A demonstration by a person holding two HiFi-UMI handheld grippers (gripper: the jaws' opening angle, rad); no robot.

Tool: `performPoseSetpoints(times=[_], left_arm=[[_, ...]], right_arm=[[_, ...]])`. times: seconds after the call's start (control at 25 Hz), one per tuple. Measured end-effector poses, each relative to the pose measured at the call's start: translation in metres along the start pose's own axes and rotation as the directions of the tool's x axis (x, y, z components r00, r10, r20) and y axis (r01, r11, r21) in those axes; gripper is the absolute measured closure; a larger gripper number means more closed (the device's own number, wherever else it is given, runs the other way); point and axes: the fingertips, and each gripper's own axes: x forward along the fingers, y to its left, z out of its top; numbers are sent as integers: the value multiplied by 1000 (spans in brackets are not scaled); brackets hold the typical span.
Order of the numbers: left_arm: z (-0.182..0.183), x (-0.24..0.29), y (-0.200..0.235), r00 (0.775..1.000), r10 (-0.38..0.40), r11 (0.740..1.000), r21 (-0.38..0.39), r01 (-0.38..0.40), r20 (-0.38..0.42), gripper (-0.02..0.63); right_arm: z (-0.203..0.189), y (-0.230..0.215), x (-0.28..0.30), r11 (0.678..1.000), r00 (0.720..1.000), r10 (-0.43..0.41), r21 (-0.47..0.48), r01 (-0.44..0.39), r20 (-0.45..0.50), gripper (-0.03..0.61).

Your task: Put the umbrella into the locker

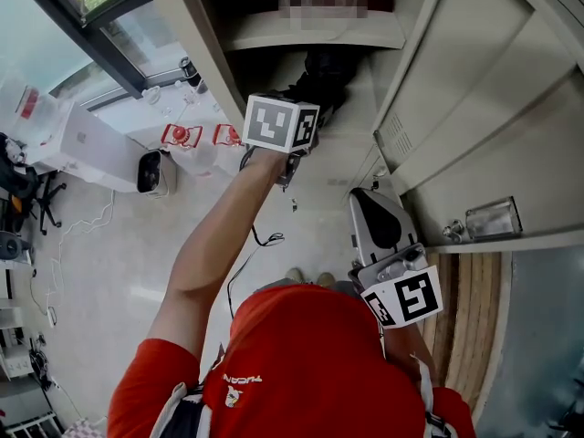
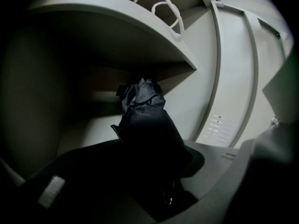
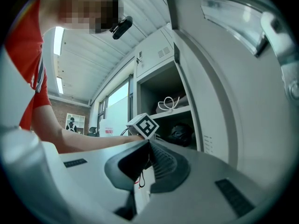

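Observation:
A black folded umbrella (image 1: pixel 325 78) lies in the lower compartment of the open grey locker (image 1: pixel 315 33), under its shelf. My left gripper (image 1: pixel 297 97) reaches to the locker's mouth at the end of an outstretched arm. In the left gripper view the umbrella (image 2: pixel 144 118) runs out from between the jaws of the left gripper (image 2: pixel 154 160) into the compartment, and the jaws are shut on its near end. My right gripper (image 1: pixel 367 197) hangs back by the person's body, near the locker door. Its pads (image 3: pixel 161 162) meet at the tip of the right gripper (image 3: pixel 148 146), with nothing between them.
The locker door (image 1: pixel 479 126) stands open on the right, with a metal latch (image 1: pixel 488 219). A white looped cord (image 2: pixel 161 7) lies on the upper shelf. White boxes (image 1: pixel 78 140), red items (image 1: pixel 182 136) and a loose cable (image 1: pixel 260 240) are on the floor to the left.

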Motion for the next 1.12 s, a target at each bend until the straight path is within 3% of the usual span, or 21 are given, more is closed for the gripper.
performPoseSetpoints(times=[0.52, 0.72, 1.12], left_arm=[[11, 41, 14, 993, 8, 996, 94, 3, -115, 399], [11, 54, 18, 979, 4, 988, 152, 27, -202, 399], [9, 65, 34, 956, 54, 940, 337, 49, -290, 397]], right_arm=[[-4, 0, -6, 999, 1000, -1, 36, 1, -2, 575], [-7, -2, -8, 999, 1000, -7, 48, 8, -6, 575], [-11, 1, -8, 998, 1000, -3, 60, 4, -16, 575]])
